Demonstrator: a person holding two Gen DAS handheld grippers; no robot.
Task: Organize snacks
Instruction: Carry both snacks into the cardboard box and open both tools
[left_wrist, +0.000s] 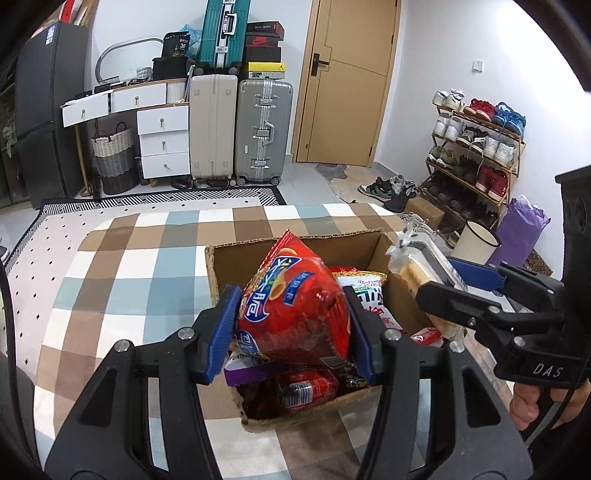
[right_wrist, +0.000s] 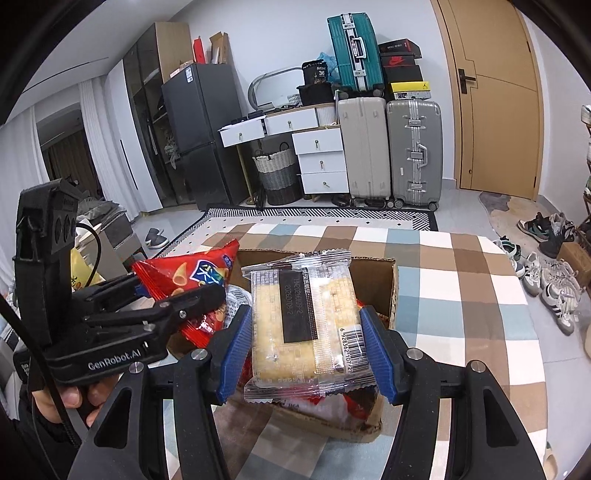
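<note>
Nearest the left wrist camera, the left hand-held gripper (left_wrist: 291, 325) was clamped on a red crinkled foil chip bag (left_wrist: 295, 314), its blue pads pressed into both sides. The bag stood upright over the open brown cardboard box (left_wrist: 295, 242); its lower edge was hidden behind the fingers, so whether it touched the contents could not be told.

In the right wrist view, the right hand-held gripper (right_wrist: 306, 347) gripped a clear plastic packet of pale square crackers (right_wrist: 303, 325) by its two long edges, holding it above the same box (right_wrist: 373, 273). A black label covered the packet's middle, and the barcode at its right edge was partly cut off by the pad.

Inside the box, beneath the chip bag, lay a small red packet (left_wrist: 306, 391), a purple-edged wrapper (left_wrist: 243, 373) and a white packet with red print (left_wrist: 369, 295). All were partly covered and their print was too blurred to read.

The box rested on a counter covered by a brown, blue and white checked cloth (left_wrist: 129, 277). The near corners of the counter were cut off by the frame.

Farther back stood a grey hard-shell suitcase (left_wrist: 264, 133) just beside a beige suitcase (left_wrist: 212, 127), with a teal suitcase (left_wrist: 223, 31) stacked above them. To the right was a tan wooden door (left_wrist: 347, 81), and a metal shoe rack (left_wrist: 476, 155) whose lower shelves were too dark to make out.
</note>
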